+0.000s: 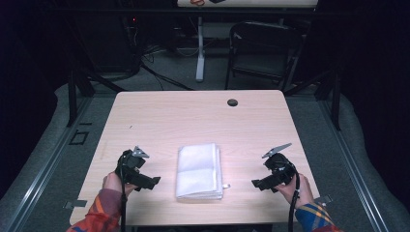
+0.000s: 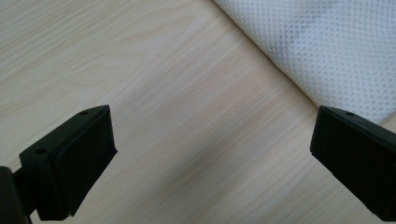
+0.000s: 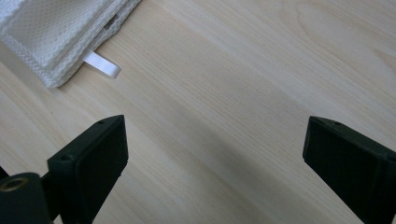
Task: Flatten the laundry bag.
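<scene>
Flanking the folded cloth [image 1: 199,170] on the bench [image 1: 159,121], both grippers — left [image 1: 151,182], right [image 1: 258,183] — hold fingers apart, empty; pinching one layer could unfold the stack.

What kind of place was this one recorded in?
Probably a lab or recording studio, not a home: a bare wooden table fenced by dark frame posts, black curtains at the sides, and cables on a grey floor by an empty chair.
</scene>
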The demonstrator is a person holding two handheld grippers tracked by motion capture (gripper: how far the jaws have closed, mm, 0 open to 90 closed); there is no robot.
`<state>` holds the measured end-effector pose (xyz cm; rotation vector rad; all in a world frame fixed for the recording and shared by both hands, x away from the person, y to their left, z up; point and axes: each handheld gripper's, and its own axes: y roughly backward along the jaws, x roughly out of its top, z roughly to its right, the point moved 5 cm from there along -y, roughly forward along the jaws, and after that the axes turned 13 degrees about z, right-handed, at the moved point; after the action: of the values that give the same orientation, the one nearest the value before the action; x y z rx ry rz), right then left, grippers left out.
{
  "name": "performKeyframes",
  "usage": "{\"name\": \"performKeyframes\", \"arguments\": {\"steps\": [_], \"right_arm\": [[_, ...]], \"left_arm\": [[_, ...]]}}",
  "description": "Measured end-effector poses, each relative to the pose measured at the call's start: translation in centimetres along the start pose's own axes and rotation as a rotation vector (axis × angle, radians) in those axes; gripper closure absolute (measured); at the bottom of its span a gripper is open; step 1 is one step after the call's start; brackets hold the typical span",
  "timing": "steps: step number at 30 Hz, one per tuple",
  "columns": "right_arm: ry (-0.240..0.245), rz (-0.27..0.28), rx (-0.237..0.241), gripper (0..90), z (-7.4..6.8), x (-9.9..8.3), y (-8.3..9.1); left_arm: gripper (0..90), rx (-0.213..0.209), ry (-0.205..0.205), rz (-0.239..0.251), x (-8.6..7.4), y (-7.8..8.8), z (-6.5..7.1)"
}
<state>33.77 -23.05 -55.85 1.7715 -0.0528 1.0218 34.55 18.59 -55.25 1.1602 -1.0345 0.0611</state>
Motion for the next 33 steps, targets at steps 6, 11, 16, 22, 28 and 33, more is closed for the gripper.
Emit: {"name": "performKeyframes", "arguments": {"steps": [6, 11, 16, 22, 28, 33], "right_arm": [[0.007, -0.001, -0.010, 7.4, 0.0, 0.0, 0.1], [0.003, 0.002, 0.000, 8.0, -0.3, 0.2, -0.2], [0.019, -0.011, 0.000, 9.1, -0.5, 0.2, -0.2], [0.023, -0.005, 0.018, 11.1, -0.8, 0.2, -0.2], [0.028, -0.001, 0.017, 12.3, -1.1, 0.3, -0.2], [0.035, -0.012, 0.022, 13.0, -1.4, 0.4, -0.5]], "left_arm": [[0.0, -0.003, -0.004, 0.004, 0.1, 0.0, 0.3], [0.0, -0.012, -0.020, 0.015, 0.3, 0.1, 0.8], [0.0, -0.026, -0.036, 0.041, 0.7, 0.1, 1.5], [0.0, -0.051, -0.033, 0.044, 0.9, -0.3, 2.3], [1.0, -0.080, -0.048, 0.050, 1.3, -0.7, 3.2], [3.1, -0.102, -0.095, 0.060, 1.7, -1.5, 5.0]]}}
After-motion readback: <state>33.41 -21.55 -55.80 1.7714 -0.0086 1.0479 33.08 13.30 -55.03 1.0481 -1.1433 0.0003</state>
